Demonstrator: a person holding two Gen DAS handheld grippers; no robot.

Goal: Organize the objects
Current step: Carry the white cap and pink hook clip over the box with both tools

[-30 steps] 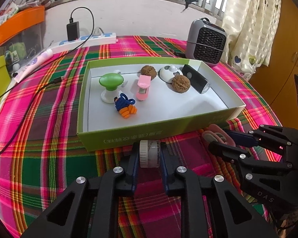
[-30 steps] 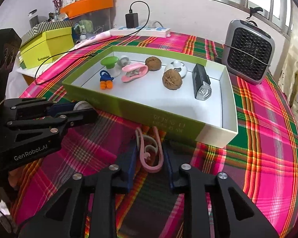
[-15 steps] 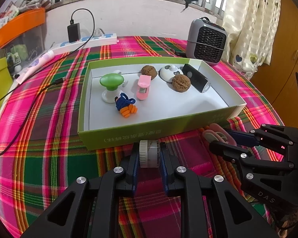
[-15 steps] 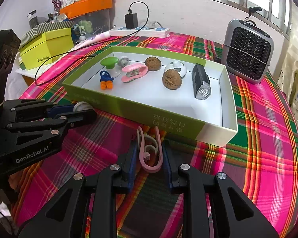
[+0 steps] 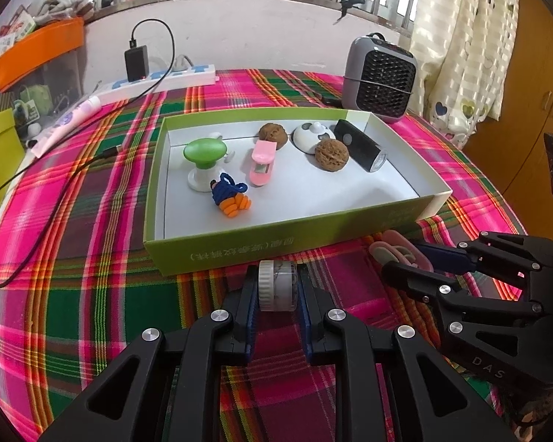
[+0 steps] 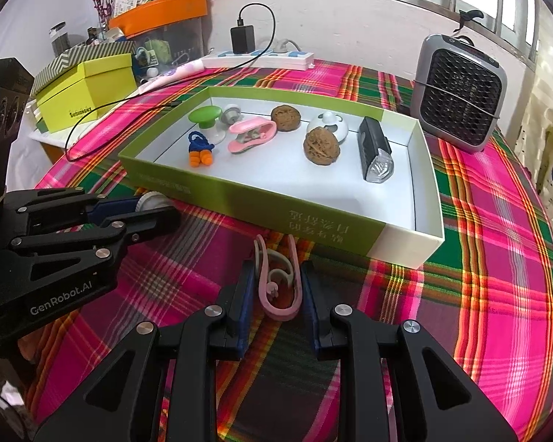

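Observation:
A shallow green box (image 5: pixel 276 250) (image 6: pixel 239 199) lies on the plaid tablecloth. Inside it are a green-topped stand (image 5: pixel 204 154), a blue and orange knotted cord (image 5: pixel 228 195), a pink clip (image 5: pixel 263 164), two walnuts (image 5: pixel 331 154), a white round gadget (image 5: pixel 311 136) and a black bike light (image 5: pixel 361 145). Just in front of the box, my left gripper (image 5: pixel 276 287) is shut on a small white tape roll (image 5: pixel 276 285) (image 6: pixel 151 200). To its right my right gripper (image 6: pixel 276 287) (image 5: pixel 398 258) is shut on a pink clip (image 6: pixel 276 283) (image 5: pixel 394 248).
A grey mini heater (image 5: pixel 381 77) (image 6: pixel 461 92) stands behind the box at the right. A power strip (image 5: pixel 158 79) with a charger and black cable (image 5: pixel 55 191) lies at the back left, by yellow-green boxes (image 6: pixel 88 88) and an orange-lidded bin (image 6: pixel 158 11).

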